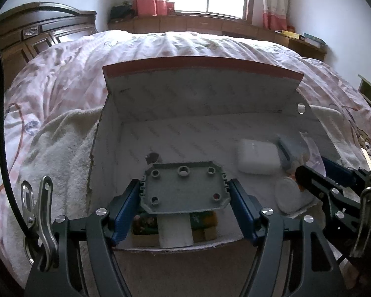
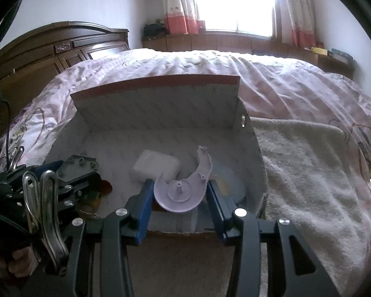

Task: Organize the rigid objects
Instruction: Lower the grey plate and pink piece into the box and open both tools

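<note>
An open white cardboard box (image 1: 205,96) (image 2: 158,109) lies on the bed, lid raised at the back. My left gripper (image 1: 185,193) is shut on a grey flat plastic plate with round holes (image 1: 184,189), held over the box's front part; it also shows in the right wrist view (image 2: 78,167). My right gripper (image 2: 179,193) is shut on a pale lilac round plastic part with a curved arm (image 2: 183,188), held over the box's right side. A white rounded case (image 1: 257,156) (image 2: 155,165) lies inside the box.
The box also holds a white tube (image 1: 175,230), a green packet (image 1: 202,219), a round white lid (image 1: 288,194) and a blue-edged item (image 1: 285,149). A cream towel (image 2: 309,173) lies under the box on the pink quilt (image 1: 86,57). A wooden headboard (image 2: 49,49) stands at left.
</note>
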Tool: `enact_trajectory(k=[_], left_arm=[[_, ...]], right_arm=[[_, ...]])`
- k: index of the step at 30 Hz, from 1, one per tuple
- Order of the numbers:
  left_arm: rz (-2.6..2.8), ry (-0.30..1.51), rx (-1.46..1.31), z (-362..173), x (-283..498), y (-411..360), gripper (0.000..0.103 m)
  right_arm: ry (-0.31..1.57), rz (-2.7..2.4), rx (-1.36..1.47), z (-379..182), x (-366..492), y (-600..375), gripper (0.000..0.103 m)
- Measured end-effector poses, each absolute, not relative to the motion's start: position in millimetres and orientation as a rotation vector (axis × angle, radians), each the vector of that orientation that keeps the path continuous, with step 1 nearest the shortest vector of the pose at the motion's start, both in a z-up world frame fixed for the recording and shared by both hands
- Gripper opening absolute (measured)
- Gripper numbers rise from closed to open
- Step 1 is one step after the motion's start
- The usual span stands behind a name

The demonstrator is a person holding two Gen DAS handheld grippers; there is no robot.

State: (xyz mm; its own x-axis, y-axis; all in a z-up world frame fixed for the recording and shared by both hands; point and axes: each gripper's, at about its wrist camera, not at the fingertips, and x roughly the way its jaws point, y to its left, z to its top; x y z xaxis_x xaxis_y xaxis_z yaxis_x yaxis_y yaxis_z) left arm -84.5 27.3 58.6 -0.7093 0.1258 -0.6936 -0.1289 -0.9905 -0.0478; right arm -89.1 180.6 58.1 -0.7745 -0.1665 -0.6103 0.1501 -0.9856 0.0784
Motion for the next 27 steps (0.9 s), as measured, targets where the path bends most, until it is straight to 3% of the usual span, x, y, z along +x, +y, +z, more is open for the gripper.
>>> enact_trajectory(k=[2, 7, 24, 27], left_arm=[[2.775, -0.015, -1.142, 57.3, -86.1, 26.4, 0.072], [2.792, -0.066, -1.179, 54.4, -89.2, 22.2, 0.072], [2.831, -0.051, -1.138, 65.4, -82.1, 23.0, 0.072], [2.847, -0.026, -1.115, 67.6, -80.6, 23.6, 0.081]], right_arm=[[-0.043, -2.810, 0.969, 58.0, -89.8, 181.1, 0.046], [-0.085, -2.803, 0.971, 56.6, -89.3, 185.2, 0.062], [-0.124, -2.785, 0.922, 65.2, -77.1, 183.9, 0.065], [-0.123, -2.787, 0.912, 66.2, -74.0, 183.1, 0.068]])
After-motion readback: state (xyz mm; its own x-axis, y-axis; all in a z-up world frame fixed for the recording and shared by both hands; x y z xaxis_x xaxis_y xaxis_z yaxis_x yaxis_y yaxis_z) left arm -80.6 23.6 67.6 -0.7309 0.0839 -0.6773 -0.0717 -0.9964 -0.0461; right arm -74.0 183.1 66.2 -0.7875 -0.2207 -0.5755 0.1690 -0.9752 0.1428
